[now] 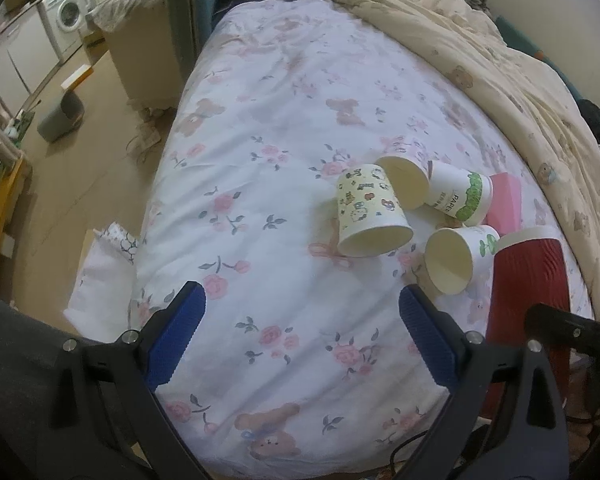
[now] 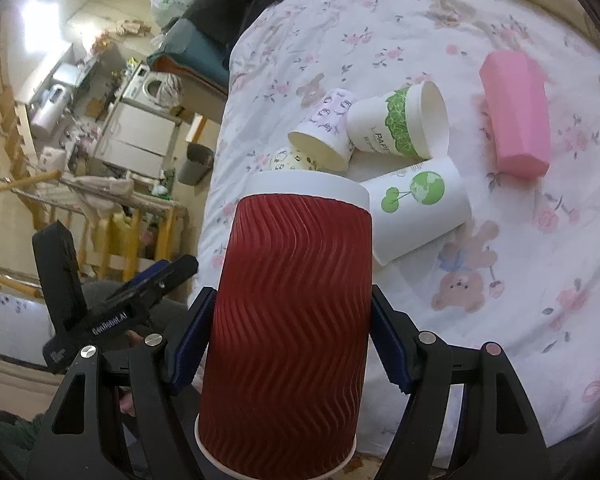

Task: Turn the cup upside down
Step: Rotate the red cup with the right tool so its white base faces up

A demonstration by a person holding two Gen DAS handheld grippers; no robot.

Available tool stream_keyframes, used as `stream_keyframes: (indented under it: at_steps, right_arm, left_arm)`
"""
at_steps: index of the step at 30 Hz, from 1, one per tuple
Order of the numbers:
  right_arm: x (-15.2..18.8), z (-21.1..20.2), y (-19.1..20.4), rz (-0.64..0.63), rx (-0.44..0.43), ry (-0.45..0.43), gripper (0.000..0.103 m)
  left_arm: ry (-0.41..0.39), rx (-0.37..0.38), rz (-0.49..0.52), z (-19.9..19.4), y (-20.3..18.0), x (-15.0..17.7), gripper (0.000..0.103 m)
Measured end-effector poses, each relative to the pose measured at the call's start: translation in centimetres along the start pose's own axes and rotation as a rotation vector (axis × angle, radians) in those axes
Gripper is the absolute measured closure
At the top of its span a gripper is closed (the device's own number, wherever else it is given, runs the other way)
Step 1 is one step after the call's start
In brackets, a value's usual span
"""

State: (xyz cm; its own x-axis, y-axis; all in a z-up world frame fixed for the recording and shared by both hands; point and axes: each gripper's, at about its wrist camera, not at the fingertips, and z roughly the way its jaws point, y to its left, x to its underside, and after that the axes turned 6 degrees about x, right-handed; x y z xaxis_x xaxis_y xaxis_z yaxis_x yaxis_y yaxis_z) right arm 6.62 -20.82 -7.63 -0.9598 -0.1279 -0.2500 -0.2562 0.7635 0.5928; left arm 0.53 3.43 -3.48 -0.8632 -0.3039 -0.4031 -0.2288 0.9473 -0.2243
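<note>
While the right gripper (image 2: pixel 290 340) clamps the red cup (image 2: pixel 288 320) between its two blue pads, the cup stands with its white base up and its rim down, close over the near edge of the flowered bed (image 2: pixel 500 320). To its left, the left gripper (image 1: pixel 302 334) hangs with fingers apart, holding nothing. Beyond lie four paper cups (image 2: pixel 416 208) tipped on their sides, and a pink cup (image 2: pixel 516 116) farther right.
</note>
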Motion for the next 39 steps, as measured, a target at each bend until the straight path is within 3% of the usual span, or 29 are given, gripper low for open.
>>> stream_keyframes:
  at_steps: [6,14,21,29,34,39]
  right_arm:
    - [0.1,-0.9,-0.4,0.001,0.022,-0.035,0.028]
    - [-0.1,-1.2,-0.8,0.011,0.036,-0.065,0.028]
    - [-0.1,-1.1,-0.8,0.007,0.035,-0.058,0.028]
    - [0.1,-1.7,-0.4,-0.018,0.025,-0.077,0.029]
    - [0.4,-2.1,0.6,-0.073,0.046,-0.099,0.029]
    - [0.3,-2.0,0.8,-0.096,0.07,-0.107,0.03]
  left_arm:
    - [-0.021,0.074,0.022,-0.5,-0.9,0.0,0.007]
    - [-0.059,0.268,0.143,-2.5,-4.0,0.7,0.007]
    - [0.065,0.419,0.212,-1.5,-6.8,1.9,0.007]
    - [0.127,0.366,0.184,0.2,-6.4,2.4,0.007]
    - [0.125,0.304,0.165,0.8,-5.5,2.2,0.007]
    - [0.118,0.297,0.154,0.7,-4.9,1.9,0.007]
